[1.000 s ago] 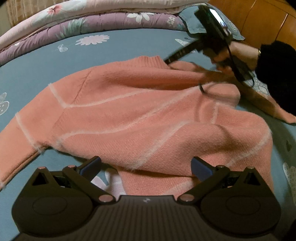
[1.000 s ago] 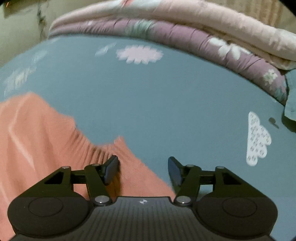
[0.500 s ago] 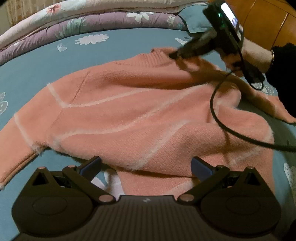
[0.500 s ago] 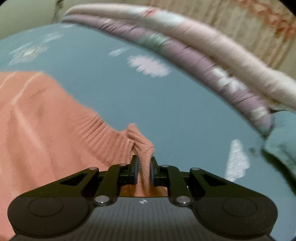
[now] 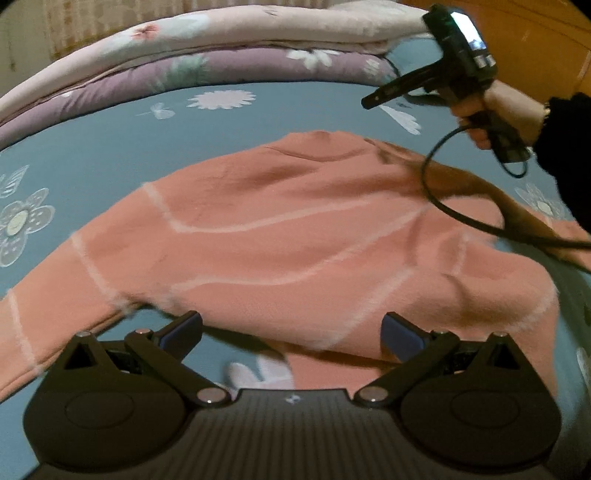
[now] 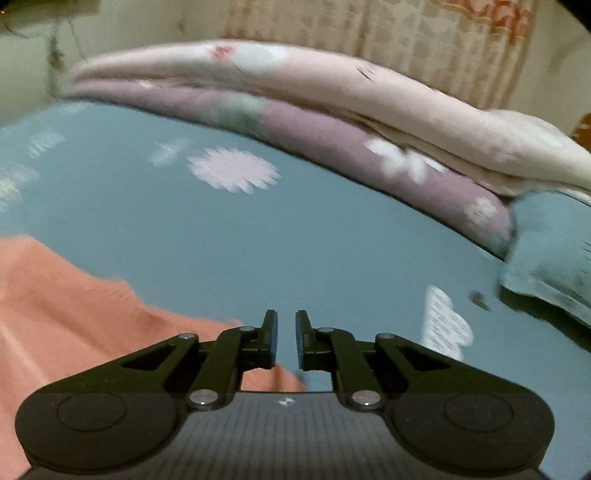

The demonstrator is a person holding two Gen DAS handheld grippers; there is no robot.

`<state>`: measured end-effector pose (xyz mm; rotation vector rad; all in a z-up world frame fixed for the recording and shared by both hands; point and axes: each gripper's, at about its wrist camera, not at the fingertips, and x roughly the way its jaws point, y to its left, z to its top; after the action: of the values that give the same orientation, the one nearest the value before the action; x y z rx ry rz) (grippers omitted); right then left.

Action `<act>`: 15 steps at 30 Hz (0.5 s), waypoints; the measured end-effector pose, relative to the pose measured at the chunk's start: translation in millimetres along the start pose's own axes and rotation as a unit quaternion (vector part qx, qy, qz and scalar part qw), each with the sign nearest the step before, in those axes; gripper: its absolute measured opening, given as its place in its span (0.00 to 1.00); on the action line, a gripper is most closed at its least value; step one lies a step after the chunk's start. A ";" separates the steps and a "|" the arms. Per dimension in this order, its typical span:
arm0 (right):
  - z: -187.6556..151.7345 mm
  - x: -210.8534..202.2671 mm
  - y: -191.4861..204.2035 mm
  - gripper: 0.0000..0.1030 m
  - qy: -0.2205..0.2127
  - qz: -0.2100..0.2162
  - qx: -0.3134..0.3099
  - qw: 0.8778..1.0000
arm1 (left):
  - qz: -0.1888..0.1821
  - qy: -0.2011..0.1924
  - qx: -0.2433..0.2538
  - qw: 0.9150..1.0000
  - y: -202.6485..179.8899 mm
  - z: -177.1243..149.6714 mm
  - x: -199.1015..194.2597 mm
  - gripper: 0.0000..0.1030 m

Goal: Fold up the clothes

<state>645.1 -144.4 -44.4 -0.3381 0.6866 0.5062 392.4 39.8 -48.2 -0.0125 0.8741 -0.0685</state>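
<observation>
Nearest to me, the left gripper (image 5: 291,332) is hovering low over the bed with its two blue-padded fingers (image 5: 183,329) spread wide and nothing between them, its nose tipping down toward the near hem of the salmon-pink knitted sweater with thin pale stripes (image 5: 295,236). That sweater is lying spread across the teal bedsheet printed with white flowers and butterflies (image 5: 110,147), one sleeve trailing off to the near left and the neckline sitting at the far side. Over to the far right, a hand in a black fuzzy sleeve (image 5: 506,114) is gripping the right gripper (image 6: 286,339) clear above the sweater's right shoulder, a black cable (image 5: 443,206) looping down from it across the knit. Its jaws are standing pressed almost together with only a narrow slit left, and no cloth is showing between them; the sheet is visible through the gap. Beyond everything, a folded mauve quilt with white blossoms (image 5: 221,70) is lying along the far edge, a pale pink floral quilt (image 5: 258,26) stacked on top, and a teal pillow (image 6: 550,258) is resting at the far right.
</observation>
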 end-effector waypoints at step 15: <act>46.9 77.6 105.3 0.08 0.099 0.207 -0.071 0.971 | 0.032 -0.008 -0.042 0.999 34.9 -9.2 -7.0 0.99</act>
<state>663.0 -10.4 -76.3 -0.3841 0.9233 0.9308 382.8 75.2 -50.2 -0.0634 0.8603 0.0290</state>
